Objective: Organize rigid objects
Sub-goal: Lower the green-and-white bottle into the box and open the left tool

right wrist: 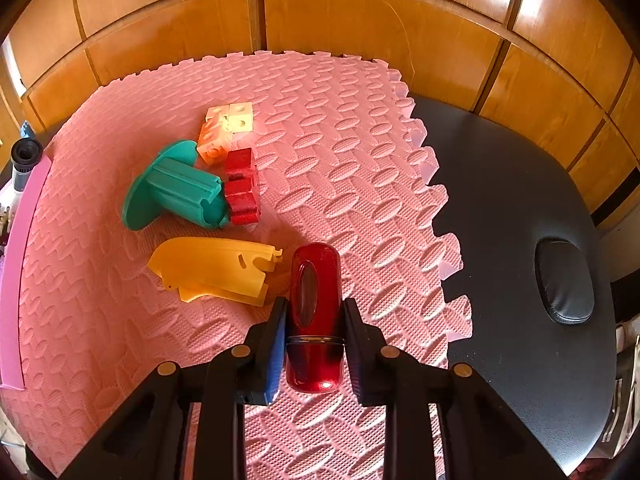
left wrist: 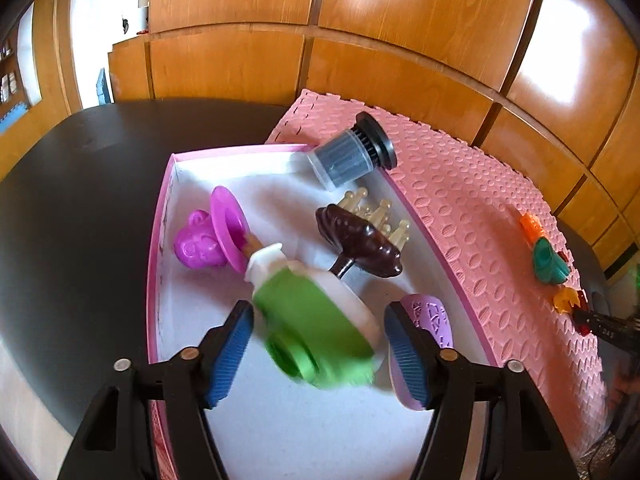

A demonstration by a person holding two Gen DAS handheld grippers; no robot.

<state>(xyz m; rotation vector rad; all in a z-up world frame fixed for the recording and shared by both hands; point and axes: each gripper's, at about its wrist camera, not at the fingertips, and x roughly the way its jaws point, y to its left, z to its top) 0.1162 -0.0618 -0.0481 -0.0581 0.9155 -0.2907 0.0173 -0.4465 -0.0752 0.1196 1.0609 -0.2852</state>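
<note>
The left claw (left wrist: 320,354) stands open, its pads clear of the blurred green-and-white bottle (left wrist: 316,320) lying between them in the pink-rimmed box (left wrist: 160,216). The right claw (right wrist: 314,344) is clamped on a red cylinder (right wrist: 315,316) over the pink foam mat (right wrist: 340,152), near a yellow piece (right wrist: 216,268) and a teal piece (right wrist: 176,188).

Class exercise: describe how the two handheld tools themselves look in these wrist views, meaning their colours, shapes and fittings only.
Both match. The left tool and right tool have matte black angular arms with cut-out openings, round brass-coloured pivot pins and two flat fingers faced with ribbed blue pads. No cables, sleeves or hands show.
</note>
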